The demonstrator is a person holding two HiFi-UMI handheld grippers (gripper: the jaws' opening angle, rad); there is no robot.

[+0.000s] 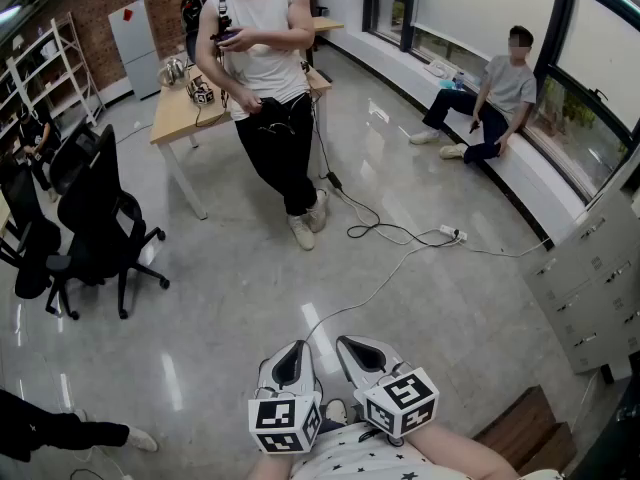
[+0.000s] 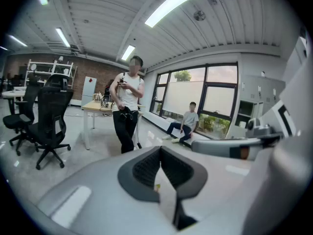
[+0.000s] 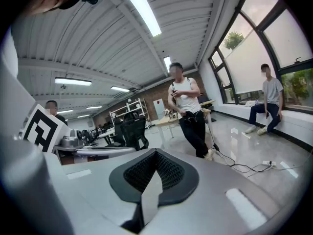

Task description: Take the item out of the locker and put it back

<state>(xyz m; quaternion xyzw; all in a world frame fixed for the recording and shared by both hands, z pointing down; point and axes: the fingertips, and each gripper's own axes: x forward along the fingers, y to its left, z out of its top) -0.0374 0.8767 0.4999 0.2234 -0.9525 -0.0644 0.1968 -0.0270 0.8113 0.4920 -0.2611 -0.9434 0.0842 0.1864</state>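
Observation:
The grey locker bank (image 1: 592,280) stands at the right edge of the head view with its doors closed; no item from it shows. Both grippers are held close to the body at the bottom of that view, pointing out over the floor and well away from the lockers. My left gripper (image 1: 291,352) (image 2: 159,152) has its dark pads pressed together with nothing between them. My right gripper (image 1: 353,347) (image 3: 156,154) is likewise shut and empty. Each carries its marker cube at the back.
A person in a white top (image 1: 262,78) stands ahead by a wooden table (image 1: 182,113). Another person (image 1: 492,100) sits on the window ledge at the right. Black office chairs (image 1: 95,218) stand at the left. A cable and power strip (image 1: 452,234) lie on the floor.

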